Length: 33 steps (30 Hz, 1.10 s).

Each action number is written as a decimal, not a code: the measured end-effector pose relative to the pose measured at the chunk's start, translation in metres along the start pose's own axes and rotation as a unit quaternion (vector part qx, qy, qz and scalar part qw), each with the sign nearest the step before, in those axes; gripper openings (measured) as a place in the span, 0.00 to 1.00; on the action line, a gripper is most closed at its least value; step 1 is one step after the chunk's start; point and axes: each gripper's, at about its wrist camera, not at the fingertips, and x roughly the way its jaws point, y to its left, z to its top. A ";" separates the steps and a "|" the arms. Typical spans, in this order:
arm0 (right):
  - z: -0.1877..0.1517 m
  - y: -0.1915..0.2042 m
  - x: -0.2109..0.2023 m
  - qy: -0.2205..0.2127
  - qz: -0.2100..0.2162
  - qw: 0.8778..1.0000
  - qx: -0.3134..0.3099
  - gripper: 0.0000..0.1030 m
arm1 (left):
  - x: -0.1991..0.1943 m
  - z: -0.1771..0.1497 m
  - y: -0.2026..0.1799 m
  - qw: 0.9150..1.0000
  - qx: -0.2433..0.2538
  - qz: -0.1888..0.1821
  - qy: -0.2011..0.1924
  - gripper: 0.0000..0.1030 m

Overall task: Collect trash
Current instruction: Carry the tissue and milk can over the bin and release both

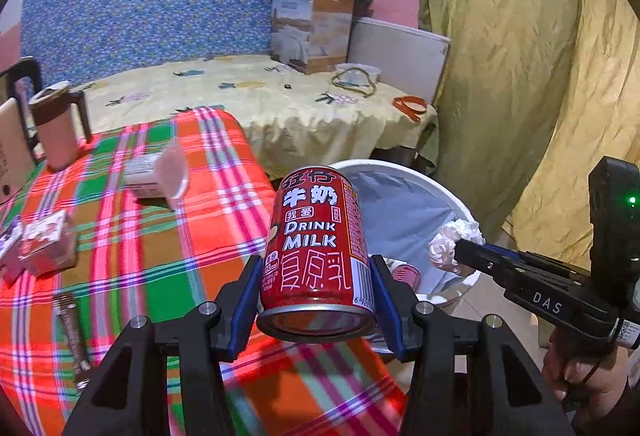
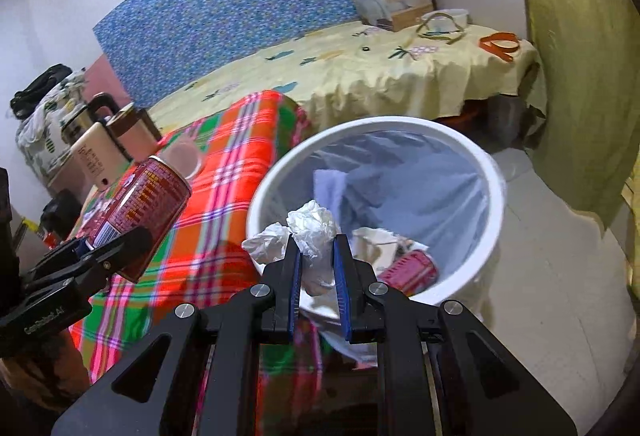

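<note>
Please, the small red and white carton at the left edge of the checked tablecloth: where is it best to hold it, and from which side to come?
Grip the small carton across its two flat side faces, coming down from above with an open hand-held gripper. It looks boxy and low on the checked tablecloth, with bare cloth on its right side, so probably the fingers fit there.

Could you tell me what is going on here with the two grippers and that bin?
A person is clearing trash with a hand-held gripper in each hand. The left gripper is clamped on a red milk drink can above the plaid tablecloth, beside the bin. The right gripper pinches a crumpled white tissue at the near rim of the white trash bin, which is lined with a bag and already holds another red can and some paper. Neither item has been dropped yet.
</note>
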 end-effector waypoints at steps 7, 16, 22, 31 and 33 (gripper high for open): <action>0.001 -0.015 0.007 0.009 -0.021 1.000 0.011 0.17 | 0.026 0.005 -0.018 1.000 0.019 -0.016 0.015 0.51; 0.002 -0.028 0.015 0.025 -0.037 0.999 0.016 0.18 | 0.057 0.011 -0.031 0.998 0.031 -0.037 0.038 0.51; 0.000 -0.033 0.018 0.033 -0.041 0.998 0.021 0.19 | 0.070 0.011 -0.032 0.997 0.033 -0.042 0.051 0.51; 0.000 -0.039 0.020 0.038 -0.057 0.997 0.029 0.30 | 0.083 0.015 -0.033 0.997 0.031 -0.039 0.057 0.52; 0.000 -0.040 0.019 0.034 -0.059 0.997 0.028 0.33 | 0.082 0.016 -0.033 0.998 0.031 -0.038 0.051 0.52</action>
